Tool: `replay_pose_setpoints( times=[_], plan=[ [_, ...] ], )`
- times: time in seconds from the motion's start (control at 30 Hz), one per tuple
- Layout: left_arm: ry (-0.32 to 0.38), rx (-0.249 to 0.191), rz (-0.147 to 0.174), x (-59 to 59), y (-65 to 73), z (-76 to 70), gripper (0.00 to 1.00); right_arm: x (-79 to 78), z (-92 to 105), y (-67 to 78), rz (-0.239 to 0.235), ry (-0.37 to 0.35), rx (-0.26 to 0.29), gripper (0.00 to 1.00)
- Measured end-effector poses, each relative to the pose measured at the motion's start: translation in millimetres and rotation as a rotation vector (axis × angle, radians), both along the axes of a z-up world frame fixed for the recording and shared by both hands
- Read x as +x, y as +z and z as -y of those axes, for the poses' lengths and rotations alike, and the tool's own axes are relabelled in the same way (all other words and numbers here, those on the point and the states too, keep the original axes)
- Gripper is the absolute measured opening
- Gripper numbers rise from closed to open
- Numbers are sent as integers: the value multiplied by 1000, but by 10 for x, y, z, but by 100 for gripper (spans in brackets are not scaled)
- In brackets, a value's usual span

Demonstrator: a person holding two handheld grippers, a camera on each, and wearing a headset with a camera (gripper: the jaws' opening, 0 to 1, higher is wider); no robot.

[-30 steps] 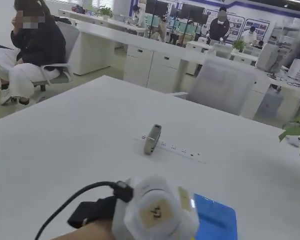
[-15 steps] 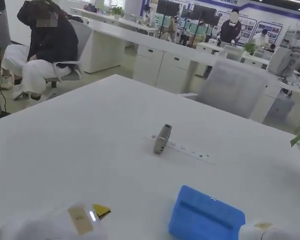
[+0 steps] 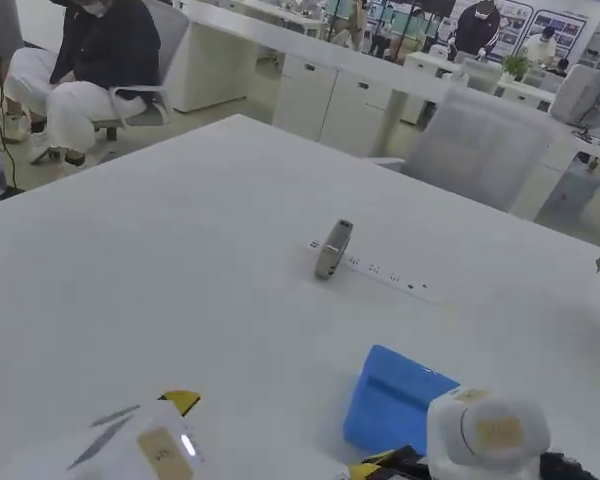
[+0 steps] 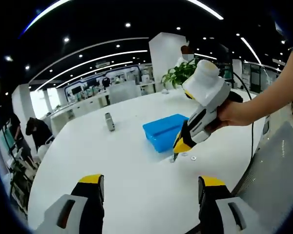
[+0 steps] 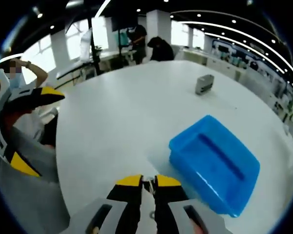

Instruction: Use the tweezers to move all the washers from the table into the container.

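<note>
Since half a second before, the right gripper (image 3: pixel 370 468) had edged against the smooth blue plastic container (image 3: pixel 395 400) in the head view; a metal cylinder (image 3: pixel 332 248) stood well beyond. In the left gripper view, the left gripper (image 4: pixel 150 181) gaped wide, and a ring washer (image 4: pixel 193 158) lay on the white table (image 4: pixel 112 165) beside the thin tweezers (image 4: pixel 174 157). In the right gripper view, the jaws pinched the tweezers, with open tabletop ahead.

Right tongs (image 5: pixel 147 181): white body, yellow-tipped black jaws

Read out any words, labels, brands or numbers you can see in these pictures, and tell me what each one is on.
No text here is legible.
On the wall posters: blurred, unreadable.
On the table's socket strip: markings too small to read.
On the yellowish sticker atop the right gripper: blurred, unreadable.
</note>
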State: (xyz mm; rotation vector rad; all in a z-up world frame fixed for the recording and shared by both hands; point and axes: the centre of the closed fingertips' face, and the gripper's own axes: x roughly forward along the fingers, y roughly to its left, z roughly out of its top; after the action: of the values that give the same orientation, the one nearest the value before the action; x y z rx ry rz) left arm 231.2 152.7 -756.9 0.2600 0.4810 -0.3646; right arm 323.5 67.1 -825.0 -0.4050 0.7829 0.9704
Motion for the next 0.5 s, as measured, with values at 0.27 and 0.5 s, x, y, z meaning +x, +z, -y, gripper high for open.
replay_pose_setpoints(
  times=[0.27, 0.5],
  plan=[
    [-33, 54, 12, -24, -6, 35, 79, -1, -7, -23, -15, 16, -29, 6],
    [-59, 63, -33, -50, -102, 80, 83, -31, -57, -50, -14, 30, -83, 6]
  ],
)
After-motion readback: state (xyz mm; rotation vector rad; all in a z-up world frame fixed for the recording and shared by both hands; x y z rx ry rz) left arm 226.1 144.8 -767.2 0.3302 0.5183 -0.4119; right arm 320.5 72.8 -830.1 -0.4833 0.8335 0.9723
